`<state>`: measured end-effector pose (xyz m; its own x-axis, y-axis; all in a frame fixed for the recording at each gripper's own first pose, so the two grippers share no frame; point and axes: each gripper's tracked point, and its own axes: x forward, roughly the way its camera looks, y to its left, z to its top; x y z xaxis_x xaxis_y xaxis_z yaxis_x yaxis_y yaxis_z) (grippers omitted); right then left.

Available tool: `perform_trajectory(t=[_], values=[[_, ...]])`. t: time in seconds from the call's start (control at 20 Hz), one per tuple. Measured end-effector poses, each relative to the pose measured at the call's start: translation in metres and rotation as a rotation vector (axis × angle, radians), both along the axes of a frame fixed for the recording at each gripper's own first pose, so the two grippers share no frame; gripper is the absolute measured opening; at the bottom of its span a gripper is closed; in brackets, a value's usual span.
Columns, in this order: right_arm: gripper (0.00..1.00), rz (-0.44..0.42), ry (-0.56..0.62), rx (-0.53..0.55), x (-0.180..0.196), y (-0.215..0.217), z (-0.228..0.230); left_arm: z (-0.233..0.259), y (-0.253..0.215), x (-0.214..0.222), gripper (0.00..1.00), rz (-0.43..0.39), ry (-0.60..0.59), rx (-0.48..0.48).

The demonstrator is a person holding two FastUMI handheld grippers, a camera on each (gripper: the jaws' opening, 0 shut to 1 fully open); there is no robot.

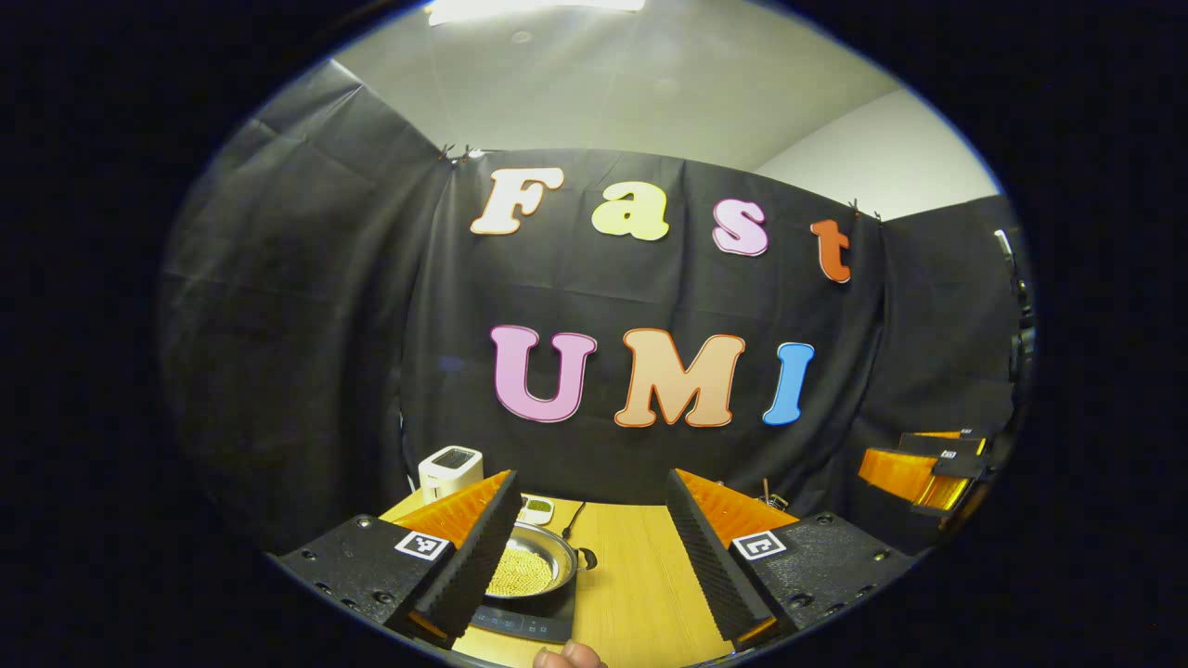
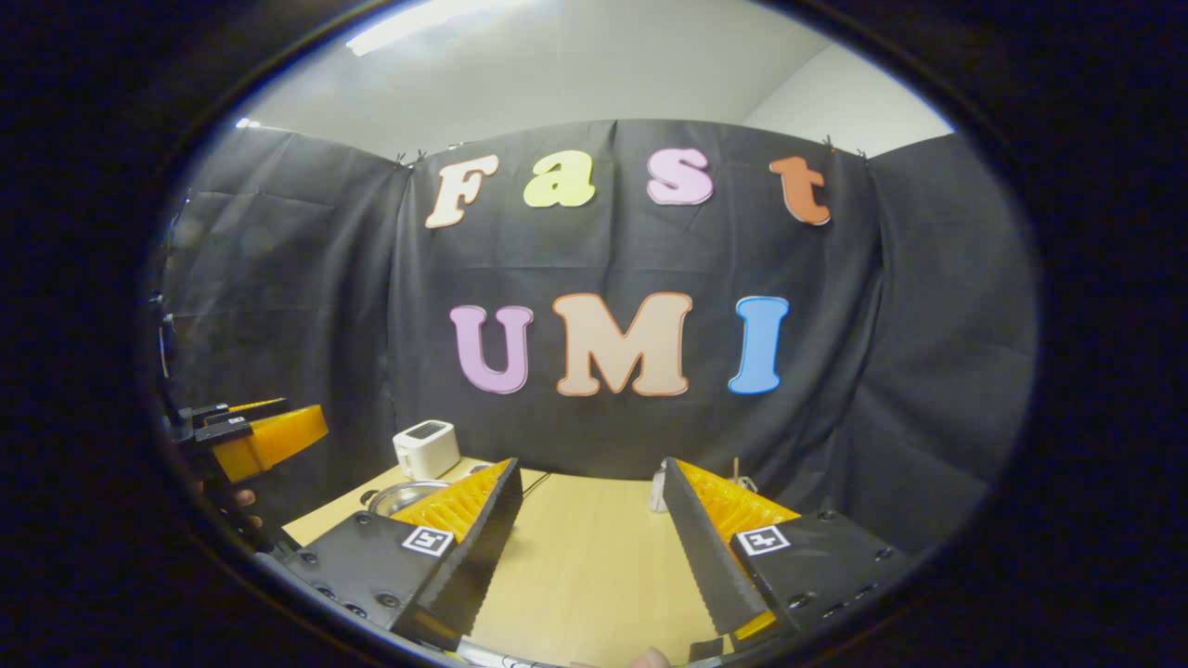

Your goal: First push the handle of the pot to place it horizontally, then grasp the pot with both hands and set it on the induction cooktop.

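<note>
The light wooden desk (image 1: 640, 575) spreads out ahead of and below both grippers. In the left gripper view, the flat black induction cooktop (image 1: 522, 620) lies on the desk just ahead of the left gripper (image 1: 594, 538), low and toward its left finger, which hides part of it. The round, shallow stainless-steel pot (image 1: 534, 561) sits on that cooktop — its pale yellow, grainy contents show inside, and a small dark handle juts from its rim on the side nearer the gap between the fingers. The left gripper is spread wide, nothing between its orange-backed black fingers, and it hangs above the desk apart from the pot. Farther off beyond the left finger stands a small white boxy appliance (image 1: 451, 471) at the desk's back edge.

In the right gripper view, the right gripper (image 2: 589, 524) is likewise wide apart and empty over bare desk. The pot's steel rim (image 2: 399, 496) peeks out beyond its left finger, with the white appliance (image 2: 426, 448) behind. The left gripper (image 2: 260, 436) shows far to the side — whether it is spread cannot be told from there.
</note>
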<state>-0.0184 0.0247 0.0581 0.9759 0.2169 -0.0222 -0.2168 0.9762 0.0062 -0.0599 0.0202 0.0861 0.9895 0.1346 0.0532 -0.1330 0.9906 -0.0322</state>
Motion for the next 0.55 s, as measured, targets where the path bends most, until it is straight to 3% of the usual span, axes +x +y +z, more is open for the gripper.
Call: perform_trajectory(t=[0.2,0.35,0.55], values=[[0.94,-0.023,-0.039,0.054,-0.007,-0.023,0.015,0.011,-0.022,-0.003,0.95,-0.025,-0.015,0.009],[0.94,-0.023,-0.091,0.080,-0.012,-0.026,0.030,0.007,-0.031,-0.001,0.92,-0.041,-0.002,0.017],[0.94,-0.016,-0.127,0.058,-0.007,-0.020,0.035,0.007,-0.034,0.003,0.92,-0.051,-0.003,0.019]])
